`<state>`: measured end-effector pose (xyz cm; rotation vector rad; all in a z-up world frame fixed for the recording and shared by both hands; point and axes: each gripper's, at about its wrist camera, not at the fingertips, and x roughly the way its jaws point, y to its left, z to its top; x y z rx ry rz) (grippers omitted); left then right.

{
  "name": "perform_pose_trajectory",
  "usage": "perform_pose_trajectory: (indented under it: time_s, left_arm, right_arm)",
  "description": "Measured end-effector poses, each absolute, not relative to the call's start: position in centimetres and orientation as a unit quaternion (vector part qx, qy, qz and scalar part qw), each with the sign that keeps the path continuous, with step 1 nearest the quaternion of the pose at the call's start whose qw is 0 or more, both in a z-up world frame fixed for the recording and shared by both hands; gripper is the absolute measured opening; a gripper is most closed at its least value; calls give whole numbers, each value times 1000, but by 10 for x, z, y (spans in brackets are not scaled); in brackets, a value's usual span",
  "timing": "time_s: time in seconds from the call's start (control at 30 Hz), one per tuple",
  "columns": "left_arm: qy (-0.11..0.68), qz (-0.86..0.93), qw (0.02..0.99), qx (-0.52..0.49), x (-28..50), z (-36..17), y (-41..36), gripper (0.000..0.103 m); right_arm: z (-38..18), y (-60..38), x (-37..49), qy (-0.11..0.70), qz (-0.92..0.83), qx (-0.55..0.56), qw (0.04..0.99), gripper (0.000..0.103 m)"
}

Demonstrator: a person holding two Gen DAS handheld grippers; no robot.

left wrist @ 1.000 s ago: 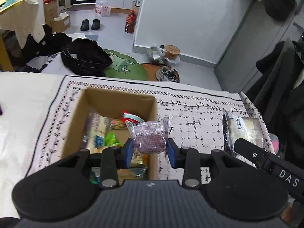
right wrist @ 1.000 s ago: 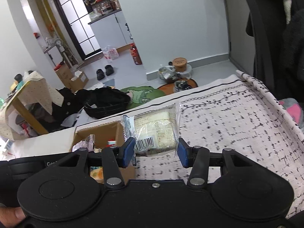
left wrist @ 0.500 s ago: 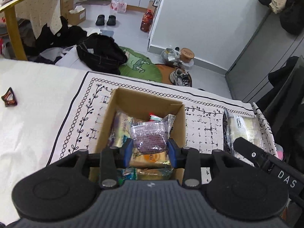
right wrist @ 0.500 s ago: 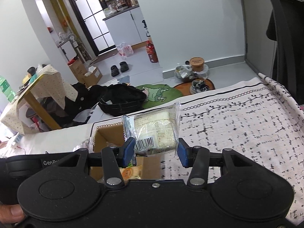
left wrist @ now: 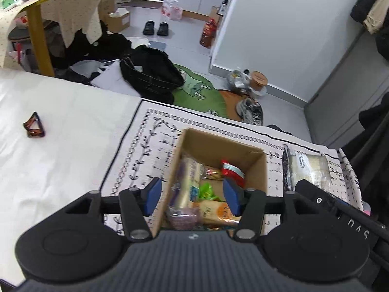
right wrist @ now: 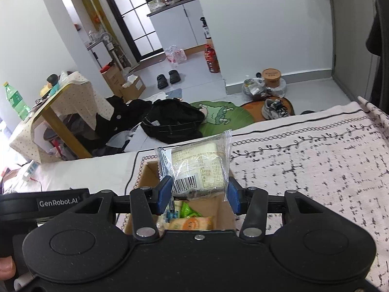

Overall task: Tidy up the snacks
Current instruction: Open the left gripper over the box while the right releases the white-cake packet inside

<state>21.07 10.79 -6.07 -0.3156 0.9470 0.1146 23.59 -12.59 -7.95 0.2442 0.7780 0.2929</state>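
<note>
Patterned cloth (right wrist: 316,160); right hand-held gripper (right wrist: 198,194) clamps cake packet (right wrist: 199,168).

A matt cardboard box (left wrist: 255,163) is seen below the claw; glossy clear plastic wraps the cake (right wrist: 198,170).

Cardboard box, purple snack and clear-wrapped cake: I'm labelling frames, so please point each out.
cardboard box (left wrist: 220,143), left wrist view, inner far wall.
purple snack (left wrist: 183,217), left wrist view, wrapper middle, lying in box.
clear-wrapped cake (right wrist: 198,168), right wrist view, label face, between right gripper's pads.

Open cardboard box (left wrist: 255,168) – full of snacks (left wrist: 206,202); clear-wrapped cake (right wrist: 199,168) above
</note>
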Motion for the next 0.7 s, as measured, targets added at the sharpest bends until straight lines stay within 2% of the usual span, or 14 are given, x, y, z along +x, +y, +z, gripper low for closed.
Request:
perform_pose_trajectory:
  time_s: [0.13,0.2,0.23,0.3,0.7]
  left_arm:
    - [454,68,875,-153,211,-60,121,59]
    - [453,75,875,-152,212,-59,126,63]
    - [453,77,875,-151,211,-59,128,66]
    - [453,78,875,-148,211,-58,131,70]
    - [452,64,880,-135,202,-59,130,80]
  right_arm:
    - [-76,-112,243,379,161,122,903,50]
    - [-75,-108,247,383,164,126,901,59]
    - [-75,-107,248,383,160,128,901,67]
    - [-74,-109,248,382,151,133,902,74]
    - [-79,-132,237,397,117,138,900,75]
